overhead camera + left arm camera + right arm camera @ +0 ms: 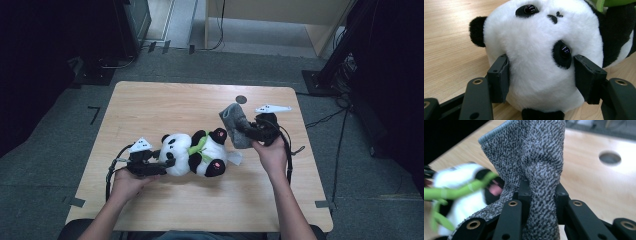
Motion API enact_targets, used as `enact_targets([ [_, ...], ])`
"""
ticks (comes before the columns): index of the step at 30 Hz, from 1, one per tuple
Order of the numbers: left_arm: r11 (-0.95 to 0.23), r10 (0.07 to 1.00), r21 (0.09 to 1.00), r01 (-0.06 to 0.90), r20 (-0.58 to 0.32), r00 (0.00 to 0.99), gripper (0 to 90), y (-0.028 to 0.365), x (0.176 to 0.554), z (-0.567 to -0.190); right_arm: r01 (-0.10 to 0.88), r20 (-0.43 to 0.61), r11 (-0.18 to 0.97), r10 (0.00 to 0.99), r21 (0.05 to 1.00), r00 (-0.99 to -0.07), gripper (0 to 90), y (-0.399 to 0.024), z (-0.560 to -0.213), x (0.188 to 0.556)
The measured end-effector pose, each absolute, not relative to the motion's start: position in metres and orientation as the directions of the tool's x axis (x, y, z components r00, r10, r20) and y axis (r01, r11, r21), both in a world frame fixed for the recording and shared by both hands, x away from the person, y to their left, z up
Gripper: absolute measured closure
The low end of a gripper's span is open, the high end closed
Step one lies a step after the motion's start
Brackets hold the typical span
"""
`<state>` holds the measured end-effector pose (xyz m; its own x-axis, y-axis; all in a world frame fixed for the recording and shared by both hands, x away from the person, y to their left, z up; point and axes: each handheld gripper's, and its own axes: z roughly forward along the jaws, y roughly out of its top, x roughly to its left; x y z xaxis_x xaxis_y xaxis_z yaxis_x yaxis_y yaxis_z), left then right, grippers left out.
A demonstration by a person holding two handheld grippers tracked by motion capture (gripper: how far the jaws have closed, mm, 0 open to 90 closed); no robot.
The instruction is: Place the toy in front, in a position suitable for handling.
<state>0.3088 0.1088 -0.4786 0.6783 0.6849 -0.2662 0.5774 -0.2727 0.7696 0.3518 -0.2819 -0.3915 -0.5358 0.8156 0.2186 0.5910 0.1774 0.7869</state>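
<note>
A plush panda (197,152) with a green scarf lies on its back on the wooden table (165,105), head toward the left. My left gripper (167,162) is shut on the panda's head (541,55), one pad pressing each side of the white face. To the right of the panda's feet, my right gripper (245,129) is shut on a grey knitted cloth (235,125), which stands up bunched between its jaws. The same grey cloth (536,165) rises from the pinched jaws in the right gripper view, with the panda (461,192) blurred behind at the left.
A round hole (241,99) is set in the table near its far edge, beyond the cloth. Cables trail from both grippers. Dark equipment stands on the floor left and right of the table, with a wooden cabinet behind.
</note>
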Motion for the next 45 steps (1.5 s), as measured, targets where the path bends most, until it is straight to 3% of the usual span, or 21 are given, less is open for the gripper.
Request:
enact_targets([
  [6,-0.273,0.683,0.770,0.576,-0.267,0.680,35.9,0.109,0.309,-0.479,0.538,0.200,0.222,0.762,0.813,-0.616,75.4,-0.249,-0.367,0.352],
  [14,-0.276,0.686,0.771,0.574,-0.261,0.679,35.9,0.108,0.309,-0.479,0.570,0.193,0.307,0.733,0.762,-0.652,75.2,-0.221,-0.388,0.361],
  [23,-0.276,0.689,0.771,0.575,-0.259,0.677,35.9,0.107,0.309,-0.478,0.609,0.256,0.235,0.751,0.757,-0.608,75.2,-0.245,-0.405,0.361],
  [38,-0.272,0.687,0.771,0.576,-0.263,0.678,35.7,0.108,0.309,-0.478,0.655,0.249,0.211,0.807,0.726,-0.536,76.1,-0.274,-0.418,0.354],
  [45,-0.270,0.686,0.775,0.571,-0.261,0.679,35.4,0.108,0.309,-0.479,0.584,0.220,0.199,0.793,0.787,-0.567,76.2,-0.270,-0.384,0.347],
])
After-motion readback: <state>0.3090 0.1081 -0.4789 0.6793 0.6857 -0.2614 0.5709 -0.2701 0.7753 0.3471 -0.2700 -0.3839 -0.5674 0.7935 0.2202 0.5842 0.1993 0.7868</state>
